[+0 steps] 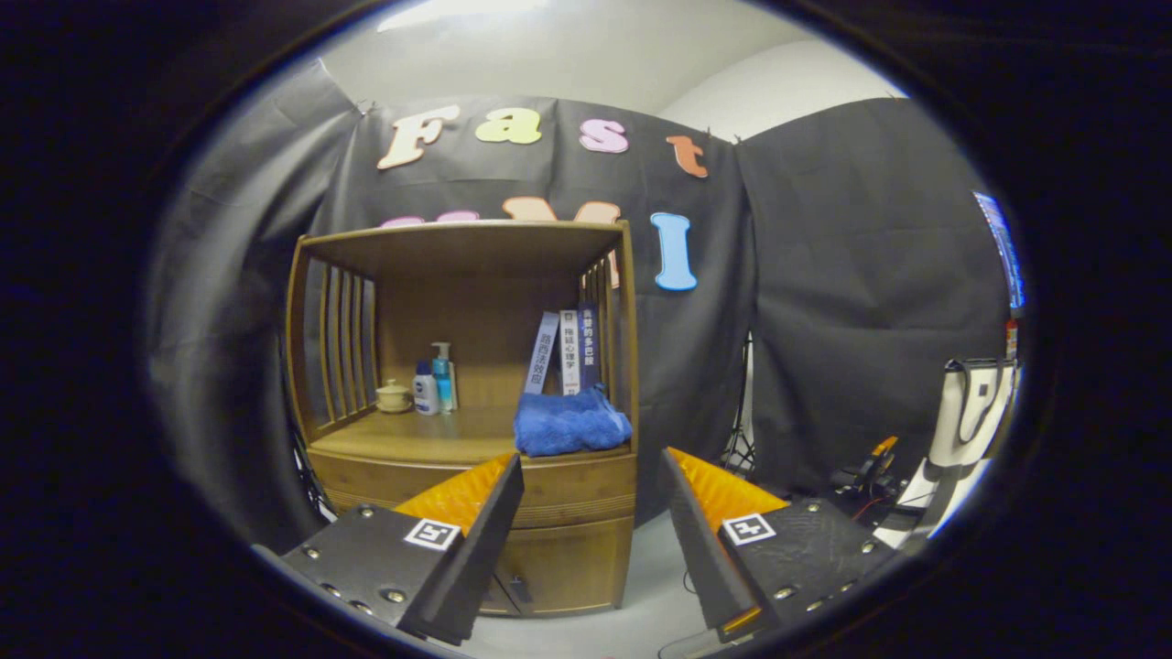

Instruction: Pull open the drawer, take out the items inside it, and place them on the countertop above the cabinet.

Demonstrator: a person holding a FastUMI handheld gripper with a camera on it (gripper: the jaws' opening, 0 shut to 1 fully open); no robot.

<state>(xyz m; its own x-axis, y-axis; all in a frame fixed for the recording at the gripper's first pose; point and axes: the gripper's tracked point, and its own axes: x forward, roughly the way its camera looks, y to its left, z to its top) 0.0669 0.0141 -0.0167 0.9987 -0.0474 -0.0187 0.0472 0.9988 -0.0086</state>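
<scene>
A wooden cabinet (558, 549) stands some way ahead, a little left of my line. Its drawer (572, 490) runs across the front under the countertop (412, 439) and looks closed. A folded blue towel (569, 423) lies on the countertop's right front corner. My gripper (593, 471) is open, its fingers wide apart with nothing between them. The left fingertip (506, 485) overlaps the drawer front in view, the right fingertip (676, 480) sits just off the cabinet's right side. The drawer's contents are hidden.
On the countertop stand a small lidded jar (394, 395), two pump bottles (433, 380) and leaning books (565, 352). Lower cabinet doors (549, 572) sit under the drawer. To the right, a tripod (740, 439), dark equipment (861, 476) and a white bag (971, 412) rest near the floor.
</scene>
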